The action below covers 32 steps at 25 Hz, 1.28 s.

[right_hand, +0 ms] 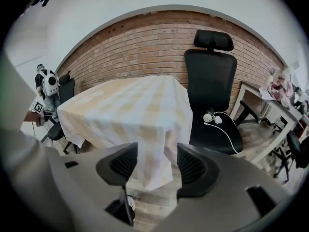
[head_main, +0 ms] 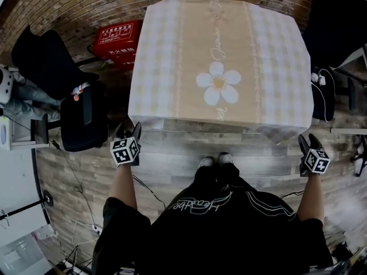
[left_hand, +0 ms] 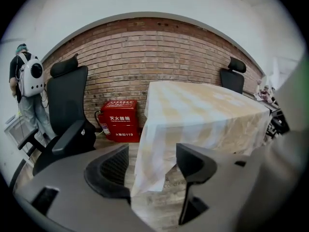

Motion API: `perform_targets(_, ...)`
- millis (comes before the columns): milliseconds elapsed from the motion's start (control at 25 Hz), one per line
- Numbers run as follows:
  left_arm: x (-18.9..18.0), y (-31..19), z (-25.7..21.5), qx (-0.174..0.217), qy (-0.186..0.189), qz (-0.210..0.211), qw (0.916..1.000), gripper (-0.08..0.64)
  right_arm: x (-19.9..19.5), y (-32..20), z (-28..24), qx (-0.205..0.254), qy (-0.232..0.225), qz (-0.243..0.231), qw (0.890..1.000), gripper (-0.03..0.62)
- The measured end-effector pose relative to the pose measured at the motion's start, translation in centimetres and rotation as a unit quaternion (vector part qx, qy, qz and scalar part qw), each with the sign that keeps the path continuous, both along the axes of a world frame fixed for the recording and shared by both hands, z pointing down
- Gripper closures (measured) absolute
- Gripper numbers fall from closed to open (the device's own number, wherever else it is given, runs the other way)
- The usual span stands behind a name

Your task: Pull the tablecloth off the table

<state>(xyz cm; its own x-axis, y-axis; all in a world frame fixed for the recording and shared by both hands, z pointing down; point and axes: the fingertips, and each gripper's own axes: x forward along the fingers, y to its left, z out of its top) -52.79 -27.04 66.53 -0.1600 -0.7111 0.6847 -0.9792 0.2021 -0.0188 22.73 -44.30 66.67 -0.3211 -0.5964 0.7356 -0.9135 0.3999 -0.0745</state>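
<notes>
Head view first: how does the tablecloth (head_main: 221,62) look from up there?

Cream and beige, checked bands down both sides, one big white daisy (head_main: 218,83) printed toward the near edge. It lies flat across the whole desk and hides the top, with its edges draped over all round.

And the person's arms?

Both forearms are bare and reach forward and down. The left gripper (head_main: 133,132) sits just off the cloth's near left corner, and the right gripper (head_main: 308,139) just off the near right corner. The person's shoes (head_main: 215,161) stand on the plank floor (head_main: 172,159) between them.

Left gripper view, then?

The left gripper (left_hand: 152,166) has its jaws spread wide with nothing pinched. The cloth's (left_hand: 203,115) hanging corner shows through the gap, drooping in soft folds toward the floor. A red box (left_hand: 120,121) stands against the brick wall (left_hand: 145,47) behind it, with a black chair (left_hand: 67,115) at the left.

Right gripper view?

Much the same. The right gripper (right_hand: 157,166) has its jaws parted and empty, aimed at the other hanging corner of the cloth (right_hand: 130,110), which dangles to a point in the gap. A tall black chair (right_hand: 212,95) stands just beside the desk, with a white cable (right_hand: 217,120) lying on its seat.
</notes>
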Motion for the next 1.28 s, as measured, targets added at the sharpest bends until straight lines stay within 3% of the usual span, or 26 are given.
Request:
perform_targets(120,-1.0,-1.3,1.0,0.000,0.007,0.021,0.9998,0.275,-0.3,-0.4,1.2,-0.008,0.025,-0.006,1.000,0.374)
perform_targets(320,-1.1,-2.8,2.7,-0.013,0.015,0.046,0.9987,0.276,1.0,-1.0,2.6,-0.012,0.034,0.029,0.999,0.374)
perform_targets(520,-0.6,-3.0,3.7,-0.031,0.012,0.060,0.9977,0.328,0.6,-1.4,4.4,-0.026,0.059,0.005,0.998,0.374)
perform_targets(840,-0.6,-3.6,4.0,-0.045,-0.001,0.062,0.9970,0.399,0.3,-2.1,6.2,-0.036,0.065,0.009,0.997,0.374)
perform_targets(1160,-0.1,-4.3,4.4,-0.052,-0.012,0.065,0.9964,0.443,0.4,-3.9,6.6,-0.037,0.040,0.008,0.998,0.367)
perform_targets(1280,-0.2,-4.2,4.6,-0.061,-0.024,0.068,0.9955,0.488,-0.6,-4.0,6.6,-0.025,0.047,-0.013,0.998,0.447)
